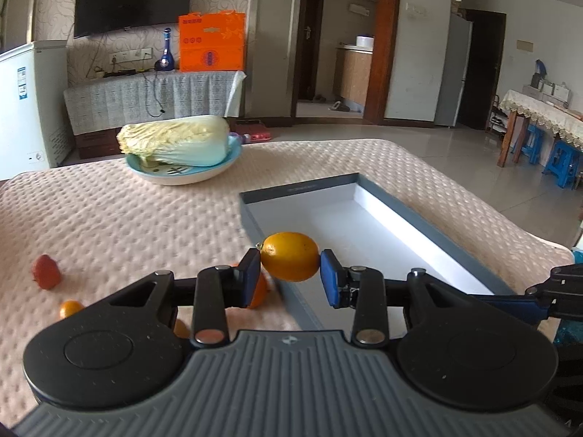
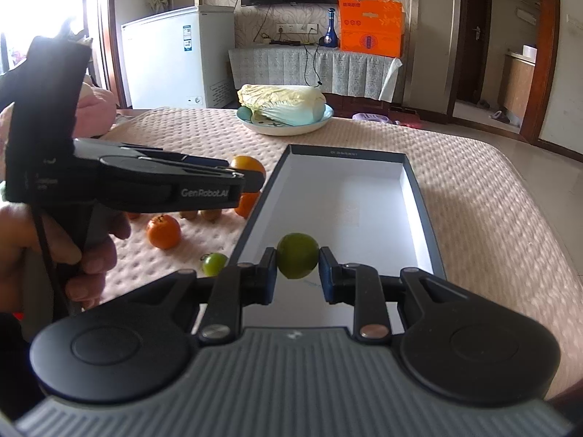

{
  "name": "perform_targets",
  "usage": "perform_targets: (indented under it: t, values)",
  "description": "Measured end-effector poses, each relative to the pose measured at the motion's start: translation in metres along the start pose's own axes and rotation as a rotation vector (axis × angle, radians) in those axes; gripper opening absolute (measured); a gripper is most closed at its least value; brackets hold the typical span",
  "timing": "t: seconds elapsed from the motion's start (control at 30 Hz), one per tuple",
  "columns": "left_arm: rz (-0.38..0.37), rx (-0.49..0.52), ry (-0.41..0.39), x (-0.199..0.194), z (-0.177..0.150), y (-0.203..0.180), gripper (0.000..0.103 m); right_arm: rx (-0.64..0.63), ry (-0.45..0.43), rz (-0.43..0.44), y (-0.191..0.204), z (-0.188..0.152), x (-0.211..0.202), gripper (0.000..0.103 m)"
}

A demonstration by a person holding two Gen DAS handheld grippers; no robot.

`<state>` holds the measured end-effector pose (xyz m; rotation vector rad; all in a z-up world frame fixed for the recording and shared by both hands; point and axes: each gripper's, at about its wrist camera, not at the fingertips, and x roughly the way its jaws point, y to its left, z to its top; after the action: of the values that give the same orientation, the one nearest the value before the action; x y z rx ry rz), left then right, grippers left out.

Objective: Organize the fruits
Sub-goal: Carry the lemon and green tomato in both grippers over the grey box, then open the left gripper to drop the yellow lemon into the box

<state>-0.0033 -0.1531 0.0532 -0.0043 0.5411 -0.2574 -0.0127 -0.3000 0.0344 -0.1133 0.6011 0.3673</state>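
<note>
My left gripper point(image 1: 290, 273) is shut on a yellow-orange citrus fruit point(image 1: 290, 256), held over the near left edge of the grey box point(image 1: 419, 215) with its white inside. My right gripper point(image 2: 298, 271) is shut on a small green round fruit point(image 2: 298, 255) above the near end of the same grey box point(image 2: 411, 178). On the quilted table lie an orange point(image 2: 164, 231), a green tomato point(image 2: 214, 264), some brown fruits point(image 2: 211, 214) and a red strawberry-like fruit point(image 1: 46, 272). The left gripper point(image 2: 251, 178) also shows in the right wrist view, with its yellow-orange citrus fruit point(image 2: 247, 164) partly hidden behind it.
A napa cabbage point(image 1: 176, 140) lies on a blue-rimmed plate point(image 1: 189, 176) at the far side of the table. A person's hand point(image 2: 91, 251) holds the left gripper's handle. Another orange point(image 1: 260, 291) sits behind the left finger. Beyond the table are a white freezer, a cabinet and an orange bag.
</note>
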Motion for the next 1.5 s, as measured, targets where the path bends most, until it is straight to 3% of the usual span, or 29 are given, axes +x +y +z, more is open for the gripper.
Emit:
perform_targets:
  t: [0.53,1.1,1.5]
  values:
    - [-0.061,0.028,0.036,0.035,-0.001,-0.036,0.042,0.021,0.024,-0.028,-0.019,-0.007,-0.001,0.028]
    - [-0.066,0.027,0.101,0.069,-0.004,-0.051,0.042,0.032,0.048,-0.038,-0.026,-0.012,0.002,0.028]
    - [-0.114,0.019,0.028,0.042,0.003,-0.037,0.050,0.070,0.055,-0.085,-0.040,-0.011,0.016,0.028]
